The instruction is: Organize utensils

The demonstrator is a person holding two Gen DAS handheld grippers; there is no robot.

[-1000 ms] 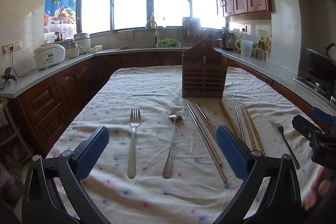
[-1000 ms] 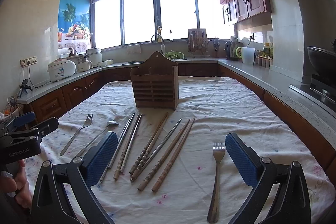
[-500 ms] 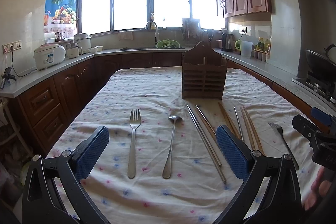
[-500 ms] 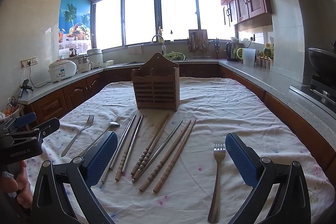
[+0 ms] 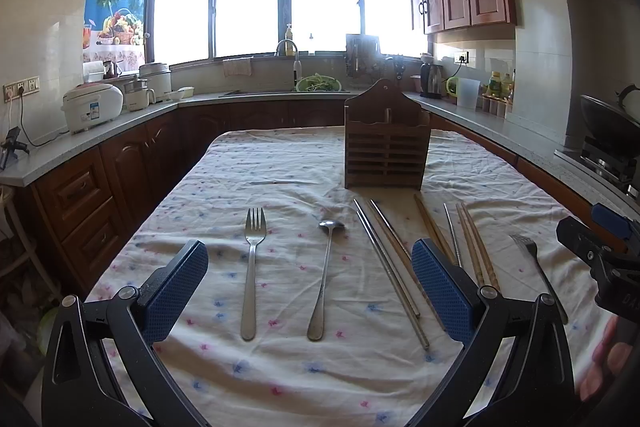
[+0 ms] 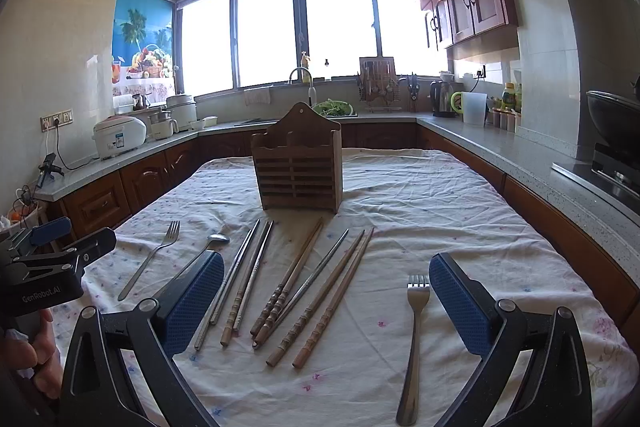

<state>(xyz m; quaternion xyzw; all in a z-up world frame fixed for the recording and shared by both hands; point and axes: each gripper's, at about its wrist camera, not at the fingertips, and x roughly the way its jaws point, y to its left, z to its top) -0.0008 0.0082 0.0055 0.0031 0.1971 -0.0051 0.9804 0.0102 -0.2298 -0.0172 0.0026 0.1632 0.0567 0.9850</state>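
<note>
A wooden utensil holder (image 5: pixel 386 143) (image 6: pixel 298 167) stands upright on the cloth-covered table. In front of it lie a fork (image 5: pixel 251 267), a long spoon (image 5: pixel 325 275), several metal and wooden chopsticks (image 6: pixel 304 287) and a second fork (image 6: pixel 414 339). My left gripper (image 5: pixel 310 291) is open and empty, held above the first fork and the spoon. My right gripper (image 6: pixel 326 303) is open and empty, above the chopsticks, with the second fork just inside its right finger. Each gripper shows at the edge of the other's view.
The table carries a white flowered cloth (image 6: pixel 420 211). Counters run round it on three sides, with a rice cooker (image 5: pixel 92 103) on the left, a sink at the back, a kettle (image 6: pixel 440 99) and a wok (image 5: pixel 608 123) on the right.
The right gripper has drifted slightly, so the holder and chopsticks sit a little more to the right in its view. The left gripper has barely moved.
</note>
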